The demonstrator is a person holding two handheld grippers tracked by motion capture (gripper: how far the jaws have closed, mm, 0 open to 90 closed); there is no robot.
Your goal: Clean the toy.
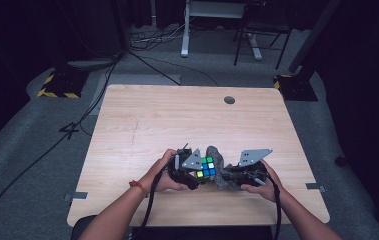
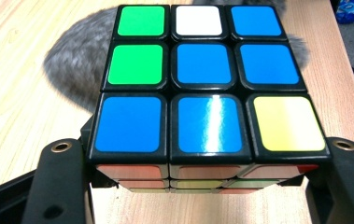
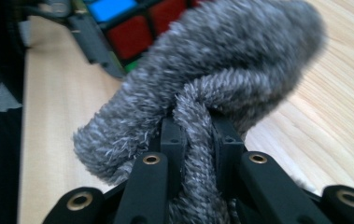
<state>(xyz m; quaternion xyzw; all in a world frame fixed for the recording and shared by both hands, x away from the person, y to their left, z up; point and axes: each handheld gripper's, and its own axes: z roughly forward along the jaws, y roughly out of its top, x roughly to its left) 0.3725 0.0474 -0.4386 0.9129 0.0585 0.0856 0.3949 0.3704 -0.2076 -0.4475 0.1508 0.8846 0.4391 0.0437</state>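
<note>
Closest up: left tongs (image 2: 202,186), black jaws clamped on both sides of a black-framed puzzle cube with glossy colour stickers (image 2: 207,84). Top face is mostly blue, two green, one white, one yellow.
Right tongs: (image 3: 198,135) pinched tight on a fold of fuzzy grey fleece cloth (image 3: 221,70), the rest bunched up in a lump past the jaws.
Where it all sits: on the high view, cube (image 1: 207,166) and cloth (image 1: 218,167) meet around 6 o'clock on the light wooden desk (image 1: 177,120), close to the near edge. Cloth is right at 3 o'clock of the cube, looks like touching, can't swear to it.
Step, my guess: wiping the cube down, one side holding it steady while the other brings the cloth in.
Next move needs: cloth pressed flat on a face and rubbed across, without the cube twisting in its grip. Cloth is bunched, so it may only catch an edge.
Other stuff: round grommet hole (image 1: 229,100) at 12 o'clock on the desk.
</note>
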